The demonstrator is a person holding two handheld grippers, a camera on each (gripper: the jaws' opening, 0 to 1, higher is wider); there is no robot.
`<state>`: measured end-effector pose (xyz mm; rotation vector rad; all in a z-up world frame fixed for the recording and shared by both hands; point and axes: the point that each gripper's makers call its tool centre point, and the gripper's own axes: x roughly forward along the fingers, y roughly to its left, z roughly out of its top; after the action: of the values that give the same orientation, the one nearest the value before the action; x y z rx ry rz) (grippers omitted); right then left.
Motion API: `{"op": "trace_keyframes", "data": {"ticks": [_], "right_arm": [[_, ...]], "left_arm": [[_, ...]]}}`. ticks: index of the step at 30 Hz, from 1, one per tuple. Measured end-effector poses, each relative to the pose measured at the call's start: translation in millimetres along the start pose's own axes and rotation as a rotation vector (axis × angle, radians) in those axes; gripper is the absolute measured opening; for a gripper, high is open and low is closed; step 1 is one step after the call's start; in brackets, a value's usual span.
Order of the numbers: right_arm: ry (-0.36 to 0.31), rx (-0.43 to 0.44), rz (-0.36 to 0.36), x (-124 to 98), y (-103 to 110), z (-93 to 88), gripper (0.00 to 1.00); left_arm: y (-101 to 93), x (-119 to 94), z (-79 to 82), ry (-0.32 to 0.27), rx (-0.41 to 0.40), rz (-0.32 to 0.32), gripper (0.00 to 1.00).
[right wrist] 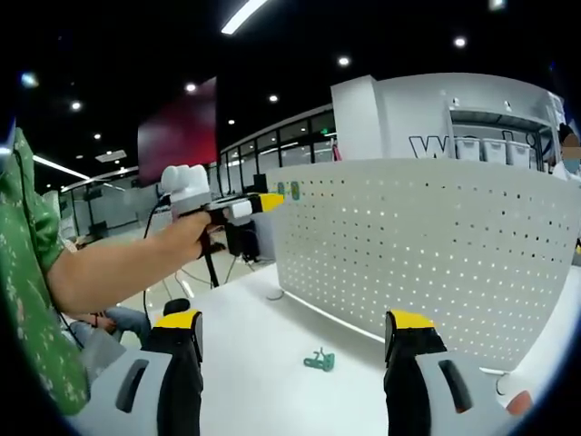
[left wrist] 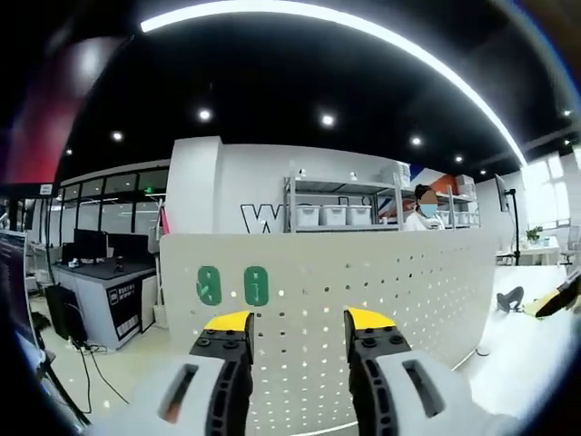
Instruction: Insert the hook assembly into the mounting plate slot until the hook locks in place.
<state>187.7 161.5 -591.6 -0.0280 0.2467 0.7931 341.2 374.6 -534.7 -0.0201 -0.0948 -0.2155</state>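
A white perforated mounting panel stands upright on the white table. Two green pieces sit on its upper left face. My left gripper is open just in front of the panel, below and right of those pieces, with nothing between its yellow-tipped jaws. In the right gripper view a hand holds that left gripper at the panel's left end, near the green pieces. A small green hook lies on the table before the panel. My right gripper is open and empty above it.
A shelf with white bins and a person stand behind the panel. A desk with monitors is at the left, with cables on the floor. The operator's green sleeve fills the left edge; a seated person shows beyond it.
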Motion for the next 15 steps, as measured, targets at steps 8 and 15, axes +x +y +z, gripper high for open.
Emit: {"op": "trace_keyframes", "data": {"ticks": [8,15], "right_arm": [[-0.003,-0.007,0.003,-4,5,0.3,0.84],[-0.004,-0.010,0.006,-8,10,-0.6,0.84]], "left_arm": [[-8.4,-20,-5.1,0.019,0.002,-0.023,0.42],[-15.2,-38,-18.1,0.049,0.004,-0.043,0.41]]}}
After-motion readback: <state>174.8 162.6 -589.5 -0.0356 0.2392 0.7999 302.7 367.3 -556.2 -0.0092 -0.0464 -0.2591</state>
